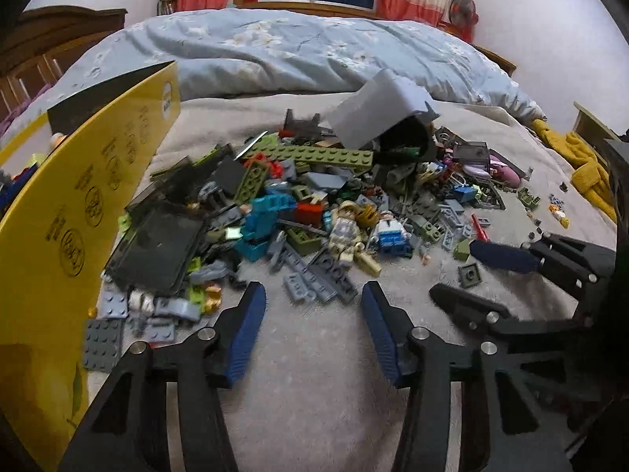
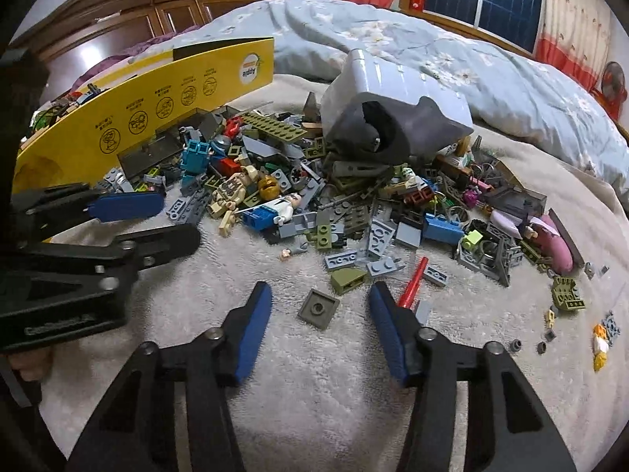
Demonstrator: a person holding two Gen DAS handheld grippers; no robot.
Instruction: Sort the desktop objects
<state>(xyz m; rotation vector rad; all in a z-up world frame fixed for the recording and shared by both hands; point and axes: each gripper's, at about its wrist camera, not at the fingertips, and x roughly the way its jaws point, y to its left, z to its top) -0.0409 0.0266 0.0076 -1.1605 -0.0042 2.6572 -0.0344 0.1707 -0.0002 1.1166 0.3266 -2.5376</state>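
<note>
A heap of toy bricks (image 1: pixel 314 196) (image 2: pixel 314 196) lies on a pale blanket (image 1: pixel 314 354). My left gripper (image 1: pixel 312 291) (image 2: pixel 179 218) stands open at the heap's near edge, its blue pads either side of some grey plates (image 1: pixel 318 279) without touching them. To its right, my right gripper (image 2: pixel 320 291) (image 1: pixel 458 271) is open around a grey square tile (image 2: pixel 318 308) (image 1: pixel 469 275) that lies flat between the fingers. A red rod (image 2: pixel 412 281) rests against the right finger. Two minifigures (image 1: pixel 350 232) (image 2: pixel 275 206) lie in the heap.
A yellow cardboard box (image 1: pixel 78 216) (image 2: pixel 157 98) with more bricks stands at the left. A large grey hollow piece (image 2: pixel 393 110) tops the heap. Small loose parts (image 2: pixel 601 338) are scattered at the right. A blue quilt (image 1: pixel 295 51) is bunched behind, and a yellow towel (image 1: pixel 589 173) lies far right.
</note>
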